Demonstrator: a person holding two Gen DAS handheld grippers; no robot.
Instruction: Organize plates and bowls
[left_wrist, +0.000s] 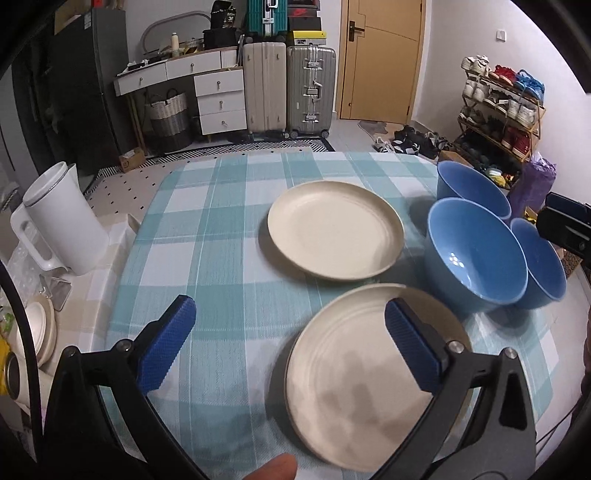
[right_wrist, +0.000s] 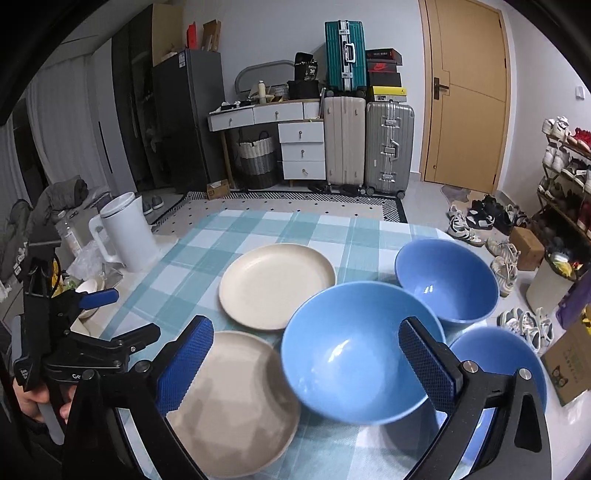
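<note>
Two cream plates lie on the checked tablecloth (left_wrist: 207, 236): a far plate (left_wrist: 334, 229) (right_wrist: 275, 286) and a near plate (left_wrist: 354, 387) (right_wrist: 229, 402). Three blue bowls stand to their right: a big middle bowl (left_wrist: 476, 251) (right_wrist: 354, 350), a far bowl (left_wrist: 469, 188) (right_wrist: 448, 277) and a near-right bowl (left_wrist: 545, 264) (right_wrist: 509, 365). My left gripper (left_wrist: 291, 343) hangs open above the near plate's left side, with nothing between its fingers. Over the middle bowl my right gripper (right_wrist: 306, 363) is open and holds nothing. The left gripper's body (right_wrist: 70, 332) shows at the left in the right wrist view.
A white kettle (left_wrist: 61, 218) (right_wrist: 127, 232) stands off the cloth's left edge, with a small cream dish (left_wrist: 38, 328) and clutter nearby. Suitcases (right_wrist: 369, 144), a drawer unit, a door and a shoe rack (left_wrist: 506, 110) lie beyond the table. A cardboard box (right_wrist: 570, 365) sits at the right.
</note>
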